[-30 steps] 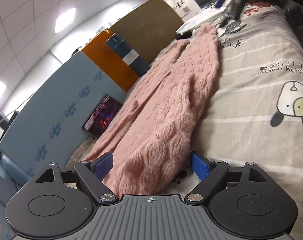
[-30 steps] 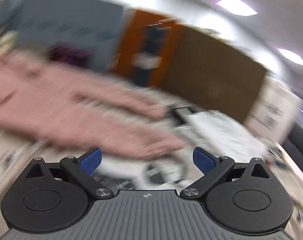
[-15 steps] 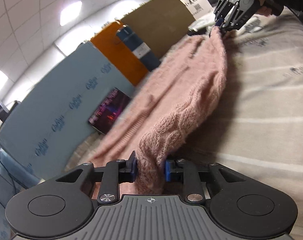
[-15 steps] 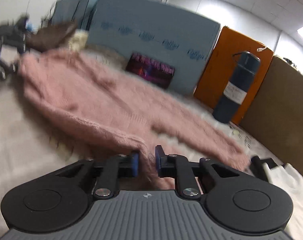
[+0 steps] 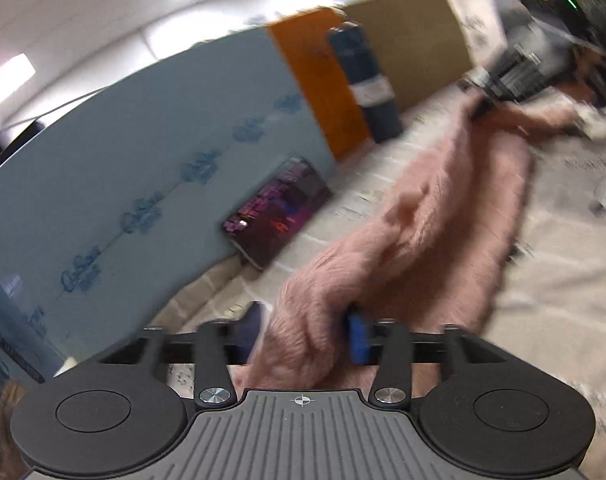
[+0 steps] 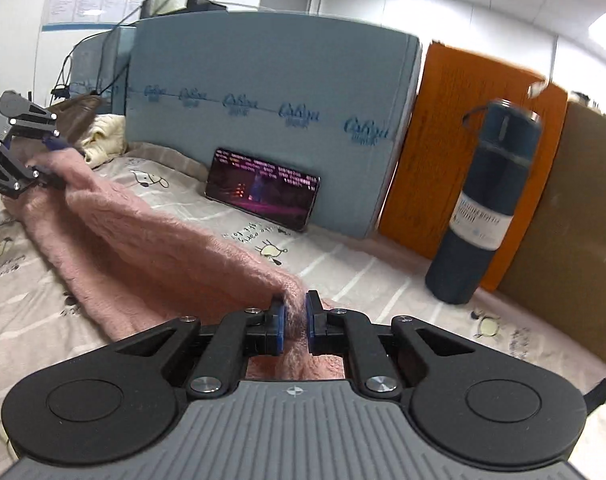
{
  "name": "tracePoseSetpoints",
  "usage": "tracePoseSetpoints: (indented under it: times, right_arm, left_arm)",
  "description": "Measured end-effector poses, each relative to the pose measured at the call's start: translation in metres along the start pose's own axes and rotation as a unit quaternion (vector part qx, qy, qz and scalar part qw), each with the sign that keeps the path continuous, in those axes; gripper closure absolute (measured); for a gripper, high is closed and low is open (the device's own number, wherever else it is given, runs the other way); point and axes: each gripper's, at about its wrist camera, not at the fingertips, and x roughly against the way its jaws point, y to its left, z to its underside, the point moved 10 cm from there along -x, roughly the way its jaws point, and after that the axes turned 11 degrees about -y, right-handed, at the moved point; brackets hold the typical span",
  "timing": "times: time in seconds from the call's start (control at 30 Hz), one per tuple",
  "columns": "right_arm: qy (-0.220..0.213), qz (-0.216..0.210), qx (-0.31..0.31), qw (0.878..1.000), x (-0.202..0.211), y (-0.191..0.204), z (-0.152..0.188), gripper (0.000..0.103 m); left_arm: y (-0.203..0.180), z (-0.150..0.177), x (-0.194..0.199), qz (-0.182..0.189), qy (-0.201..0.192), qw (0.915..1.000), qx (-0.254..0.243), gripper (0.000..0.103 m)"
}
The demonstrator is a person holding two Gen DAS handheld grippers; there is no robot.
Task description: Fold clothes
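A fuzzy pink knitted sweater [image 5: 455, 216] lies stretched over the grey printed bed sheet [image 5: 563, 280]. My left gripper [image 5: 305, 338] is shut on one end of the sweater, a thick bunch of knit between its blue pads. My right gripper [image 6: 294, 322] is shut on the other end of the sweater [image 6: 151, 240]. Each gripper shows in the other's view: the right one [image 5: 515, 80] at the far top right, blurred, and the left one [image 6: 19, 152] at the far left. The sweater hangs between them, lifted a little off the sheet.
A blue foam board [image 6: 271, 92], an orange board [image 6: 459, 160] and a brown board [image 6: 583, 220] stand along the bed's far side. A lit phone [image 6: 263, 188] leans on the blue board. A dark blue flask [image 6: 487, 208] stands by the orange board. A cream garment [image 6: 103, 136] lies behind the left gripper.
Both grippers went from open to shut on the sweater's ends a second ago. Since then they have lifted it and swung it toward the boards; the left view is blurred with motion.
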Motion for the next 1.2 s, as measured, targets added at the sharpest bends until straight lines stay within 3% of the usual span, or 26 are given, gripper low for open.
tracePoseSetpoints:
  times: [0.1,0.2,0.33,0.4,0.57,0.77,0.87,0.97,1.03,1.07,1.13,1.2]
  right_arm:
    - [0.006,0.000,-0.014,1.000,-0.009,-0.006,0.004,0.089]
    - [0.004,0.009,-0.031,0.999,-0.011,-0.016,0.008,0.067]
    - [0.013,0.022,-0.050,0.998,-0.003,-0.034,0.019,0.046]
    - [0.016,0.032,-0.061,0.998,0.006,-0.043,0.024,0.042]
    - [0.019,0.101,-0.070,0.992,0.036,-0.070,0.034,0.034]
    - [-0.005,0.198,-0.129,0.972,0.076,-0.099,0.046,0.034]
    - [-0.003,0.216,-0.158,0.964,0.085,-0.100,0.056,0.034]
    - [0.022,0.240,-0.189,0.952,0.084,-0.104,0.074,0.041]
    - [0.039,0.249,-0.204,0.946,0.079,-0.106,0.085,0.064]
    - [0.042,0.244,-0.209,0.946,0.076,-0.105,0.088,0.069]
    - [0.037,0.236,-0.191,0.952,0.073,-0.099,0.082,0.091]
    - [0.026,0.237,-0.167,0.957,0.073,-0.096,0.071,0.097]
  left_arm:
    - [0.016,-0.001,-0.006,-0.006,-0.024,0.9975,0.066,0.024]
    - [0.032,0.004,-0.014,-0.020,-0.036,0.9905,0.131,0.021]
    - [0.050,0.026,-0.045,-0.077,0.013,0.9799,0.184,0.020]
    - [0.052,0.039,-0.056,-0.098,0.042,0.9774,0.182,0.020]
    - [0.045,0.039,-0.057,-0.127,0.040,0.9803,0.146,0.017]
    - [0.038,0.019,-0.036,-0.167,0.003,0.9805,0.103,0.017]
    - [0.025,0.002,-0.013,-0.170,-0.029,0.9787,0.111,0.014]
    - [0.006,-0.007,0.008,-0.155,-0.058,0.9763,0.140,0.013]
    - [-0.006,-0.009,0.020,-0.145,-0.069,0.9751,0.153,0.013]
    - [-0.011,-0.007,0.023,-0.140,-0.066,0.9756,0.155,0.013]
    - [-0.018,0.000,0.024,-0.131,-0.054,0.9776,0.156,0.012]
    - [-0.022,0.006,0.023,-0.125,-0.044,0.9790,0.155,0.012]
